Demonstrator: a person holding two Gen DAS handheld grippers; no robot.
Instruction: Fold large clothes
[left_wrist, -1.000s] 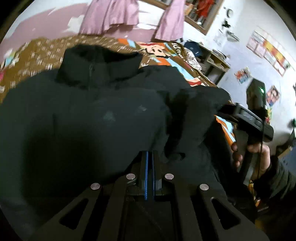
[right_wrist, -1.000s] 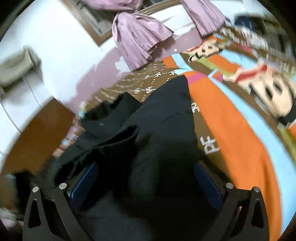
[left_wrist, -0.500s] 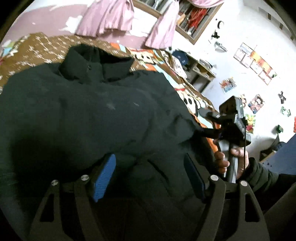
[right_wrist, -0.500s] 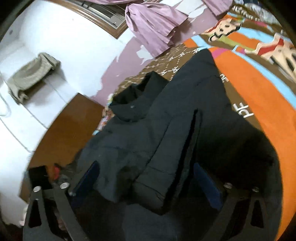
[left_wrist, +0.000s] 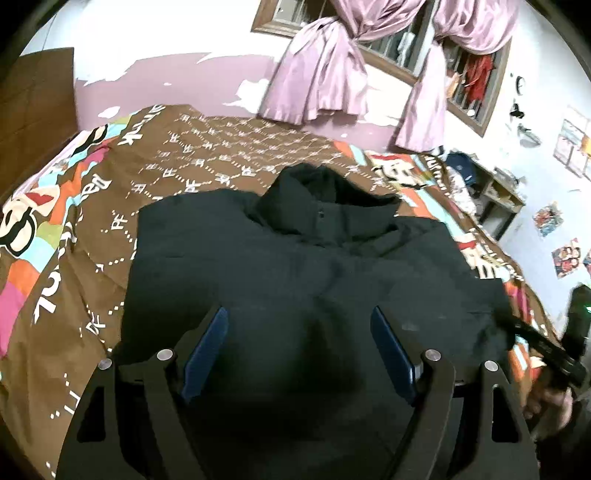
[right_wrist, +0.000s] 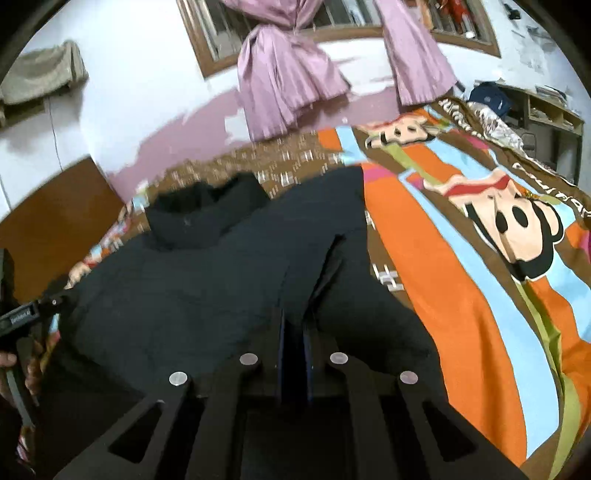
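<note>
A patterned bedspread (left_wrist: 229, 155) covers the bed and serves as the folding surface; brown lettered cloth is seen on the side nearer the left hand, an orange-and-blue cartoon print (right_wrist: 513, 229) on the right.

The black jacket (left_wrist: 295, 266) is laid flat across it, front up, collar (left_wrist: 325, 206) pointing toward the curtained window (left_wrist: 391, 48). The body appears squared off on its left edge. On the right, a sleeve (right_wrist: 332, 236) is seen folded inward over the front panel, a long crease running down from the shoulder — judged to be the first side fold, done or nearly done.

The right gripper (right_wrist: 293, 354) is seen with its blue pads pressed together at the lower end of that crease. Dark cloth lies right at the tips, so a pinch on the sleeve fold is likely, though whether fabric is actually caught between the pads cannot be told. Held there, the fold would be kept from springing open.

The left gripper (left_wrist: 299, 354) is held over the lower front of the jacket with fingers (left_wrist: 207, 350) spread wide and nothing between them — presumably ready for the next grasp, probably at the hem or the opposite side.

Padded fabric is expected to resist flattening.
</note>
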